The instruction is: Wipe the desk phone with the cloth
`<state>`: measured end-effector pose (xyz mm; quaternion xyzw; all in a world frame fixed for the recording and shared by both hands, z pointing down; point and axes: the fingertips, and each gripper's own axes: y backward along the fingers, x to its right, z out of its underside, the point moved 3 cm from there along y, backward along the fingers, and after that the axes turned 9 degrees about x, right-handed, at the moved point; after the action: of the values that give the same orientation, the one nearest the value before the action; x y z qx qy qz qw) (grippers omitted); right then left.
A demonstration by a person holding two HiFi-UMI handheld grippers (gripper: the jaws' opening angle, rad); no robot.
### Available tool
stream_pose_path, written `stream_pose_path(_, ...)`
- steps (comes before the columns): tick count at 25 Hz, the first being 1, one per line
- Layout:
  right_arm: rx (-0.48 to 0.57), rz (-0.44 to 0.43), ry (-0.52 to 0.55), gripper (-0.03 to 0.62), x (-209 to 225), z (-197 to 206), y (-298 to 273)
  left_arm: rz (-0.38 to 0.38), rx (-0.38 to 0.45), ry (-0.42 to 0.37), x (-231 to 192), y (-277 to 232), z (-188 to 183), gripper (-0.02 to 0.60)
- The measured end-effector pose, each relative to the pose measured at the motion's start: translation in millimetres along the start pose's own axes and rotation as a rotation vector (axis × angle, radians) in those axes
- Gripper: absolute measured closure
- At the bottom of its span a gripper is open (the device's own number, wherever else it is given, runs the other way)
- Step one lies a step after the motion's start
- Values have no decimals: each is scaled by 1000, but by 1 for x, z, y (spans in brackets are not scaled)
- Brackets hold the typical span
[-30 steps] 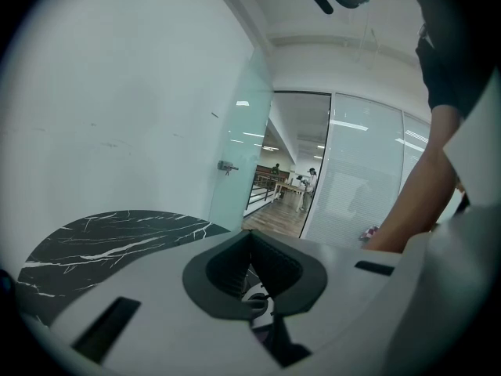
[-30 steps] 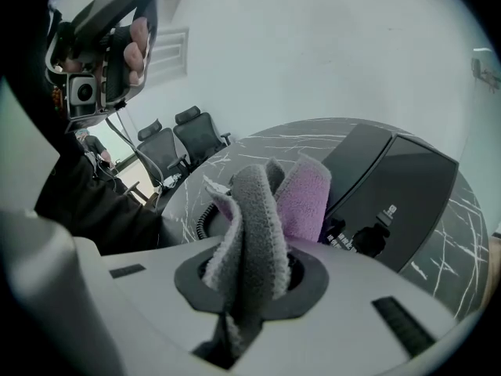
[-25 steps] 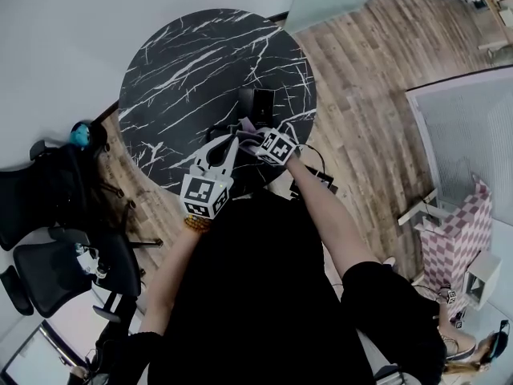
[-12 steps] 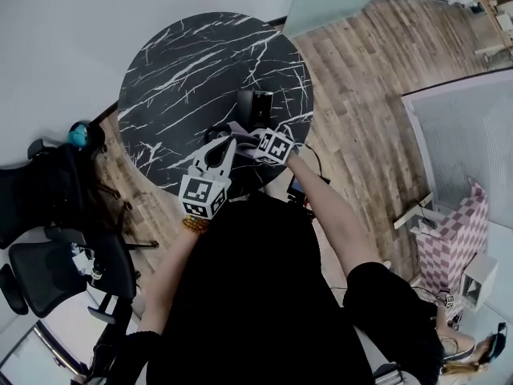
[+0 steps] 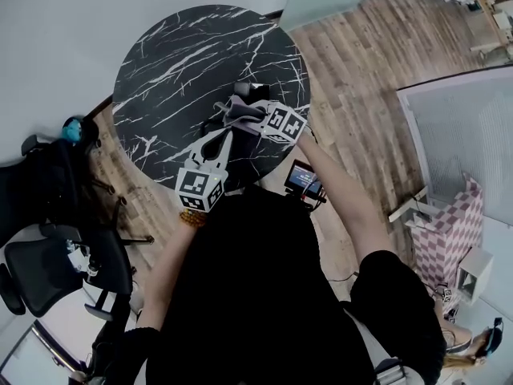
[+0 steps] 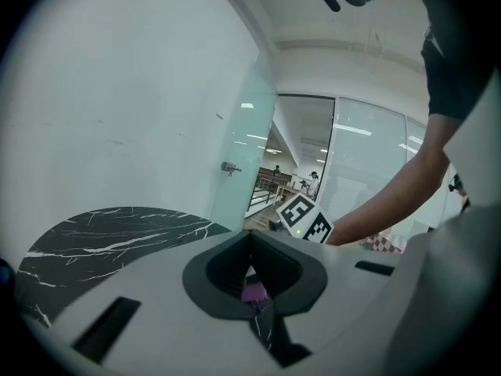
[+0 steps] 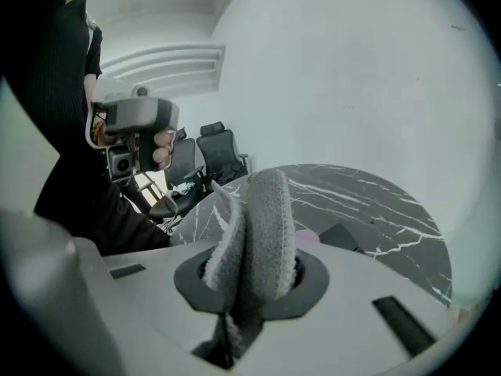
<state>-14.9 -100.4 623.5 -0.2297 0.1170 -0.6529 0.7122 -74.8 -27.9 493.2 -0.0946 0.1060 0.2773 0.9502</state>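
A grey cloth (image 7: pixel 258 225) stands bunched between the jaws of my right gripper (image 7: pixel 252 276), which is shut on it. In the head view that cloth (image 5: pixel 239 112) hangs over the round black marble table (image 5: pixel 176 62), just in front of the dark desk phone (image 5: pixel 250 91), which it partly hides. My left gripper (image 5: pixel 223 139) points at the same spot from the near side. Its jaws meet in the left gripper view, where my left gripper (image 6: pixel 249 257) holds nothing and a small purple patch (image 6: pixel 253 292) shows beyond them.
Black office chairs (image 5: pixel 48 239) stand on the wooden floor left of the table. A small device with a lit screen (image 5: pixel 304 179) lies on the floor by the table's near right edge. A pink checkered box (image 5: pixel 449 223) stands further right. White wall behind the table.
My right gripper has carried the cloth farther over the table, closer to the phone. The left gripper has followed it a little.
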Motion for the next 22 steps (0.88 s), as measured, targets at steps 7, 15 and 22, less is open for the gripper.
stream_pose_path(7,68,185,18,531,55,-26,26,23,2,-15,1,-7,-8,569)
stream_pose_path(15,57,316,3,531,95,-16,34,13,4,-11,-4,-9,-12,569)
stream_pose_path(22,-11,361,-12,531,110,7,28,-10,-9,15,-6,-4,-4,569)
